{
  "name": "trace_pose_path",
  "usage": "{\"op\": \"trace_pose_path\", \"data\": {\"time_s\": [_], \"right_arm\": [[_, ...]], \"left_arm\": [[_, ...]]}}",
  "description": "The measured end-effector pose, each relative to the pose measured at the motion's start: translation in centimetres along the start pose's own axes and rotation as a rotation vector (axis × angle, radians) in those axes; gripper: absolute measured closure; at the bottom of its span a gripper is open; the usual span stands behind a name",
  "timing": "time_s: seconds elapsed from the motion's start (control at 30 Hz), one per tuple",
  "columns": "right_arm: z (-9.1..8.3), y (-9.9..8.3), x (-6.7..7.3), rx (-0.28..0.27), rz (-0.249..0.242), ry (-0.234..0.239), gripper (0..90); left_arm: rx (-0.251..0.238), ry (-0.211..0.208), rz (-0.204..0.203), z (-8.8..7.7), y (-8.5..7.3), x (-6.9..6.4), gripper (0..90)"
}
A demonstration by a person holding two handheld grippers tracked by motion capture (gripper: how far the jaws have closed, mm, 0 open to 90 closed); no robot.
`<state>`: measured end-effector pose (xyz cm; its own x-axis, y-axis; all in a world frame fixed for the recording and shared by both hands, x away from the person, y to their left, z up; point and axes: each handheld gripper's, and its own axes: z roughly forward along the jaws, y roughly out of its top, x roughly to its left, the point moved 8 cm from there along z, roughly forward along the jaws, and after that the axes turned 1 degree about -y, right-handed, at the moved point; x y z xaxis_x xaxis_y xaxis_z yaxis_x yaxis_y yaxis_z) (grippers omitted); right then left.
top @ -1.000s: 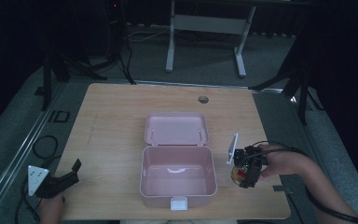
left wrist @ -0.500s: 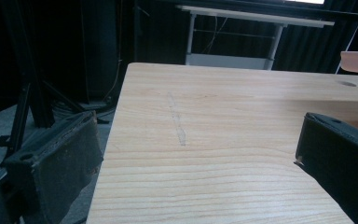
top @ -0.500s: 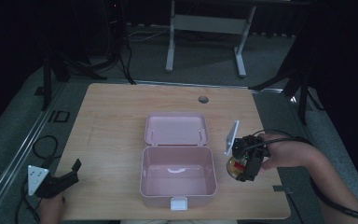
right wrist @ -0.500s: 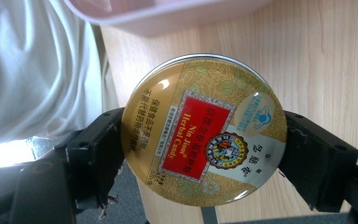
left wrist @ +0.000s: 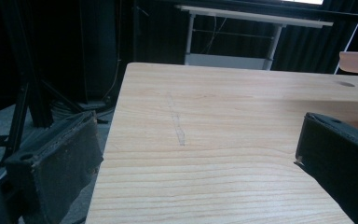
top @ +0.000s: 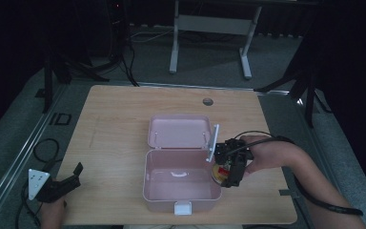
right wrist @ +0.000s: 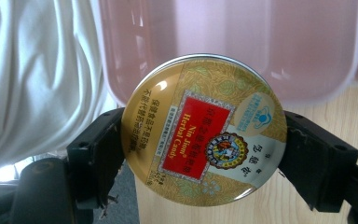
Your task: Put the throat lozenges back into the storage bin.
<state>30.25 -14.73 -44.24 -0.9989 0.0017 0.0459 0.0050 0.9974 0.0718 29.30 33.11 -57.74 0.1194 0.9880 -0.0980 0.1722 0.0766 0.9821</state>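
Your right gripper [right wrist: 204,140] clamps the candy tin [right wrist: 204,128] at the pink box [top: 181,191] rim, lower right; placing remains. Left gripper [left wrist: 196,158] gapes idle.

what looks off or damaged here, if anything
Nothing spilled or askew. The one flaw is wear: the left jaw pad of the left gripper is frayed along its edge. The candy tin sits squarely in the right gripper beside the open pink box.

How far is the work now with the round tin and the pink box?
Done: the pink box lies open. In hand: the right gripper clamps the round tin beside the box's right wall. Left: setting the tin inside, probably closing the lid. The left gripper rests open.
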Motion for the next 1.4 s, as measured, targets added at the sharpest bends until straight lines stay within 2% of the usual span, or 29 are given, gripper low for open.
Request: {"op": "trace_pose_path", "data": {"time_s": [0.03, 0.17, 0.4, 0.6, 0.93, 1.2, 1.3, 1.4], "right_arm": [[-0.1, 1.1, 0.3, -0.005, -0.027, -0.001, 19.9], [-0.1, 2.7, 0.6, -0.005, -0.060, -0.005, 19.9], [0.6, 4.3, 0.6, -0.009, -0.088, -0.002, 19.9], [2.3, 4.4, 0.5, -0.002, -0.096, 0.020, 19.9], [6.8, 4.4, 0.3, 0.047, -0.103, 0.053, 19.9], [8.9, 4.7, 0.2, 0.057, -0.114, 0.064, 19.9], [9.8, 4.7, 0.2, 0.064, -0.132, 0.072, 19.8], [10.7, 4.7, 0.1, 0.091, -0.133, 0.076, 19.9]], "left_arm": [[0.000, -0.001, 0.001, 0.0, 0.0, 0.0, 0.3], [-0.001, -0.003, -0.001, 0.0, 0.0, 0.0, 0.3], [0.000, -0.007, 0.000, 0.0, 0.0, 0.0, 0.3], [0.000, -0.007, 0.000, 0.0, 0.0, 0.0, 0.3], [0.004, -0.008, 0.005, 0.0, 0.0, 0.0, 0.3], [0.006, -0.010, 0.008, 0.0, 0.0, -0.1, 0.4], [0.006, -0.011, 0.008, 0.1, 0.0, -0.1, 0.3], [0.007, -0.011, 0.009, 0.1, 0.0, -0.1, 0.3]]}}
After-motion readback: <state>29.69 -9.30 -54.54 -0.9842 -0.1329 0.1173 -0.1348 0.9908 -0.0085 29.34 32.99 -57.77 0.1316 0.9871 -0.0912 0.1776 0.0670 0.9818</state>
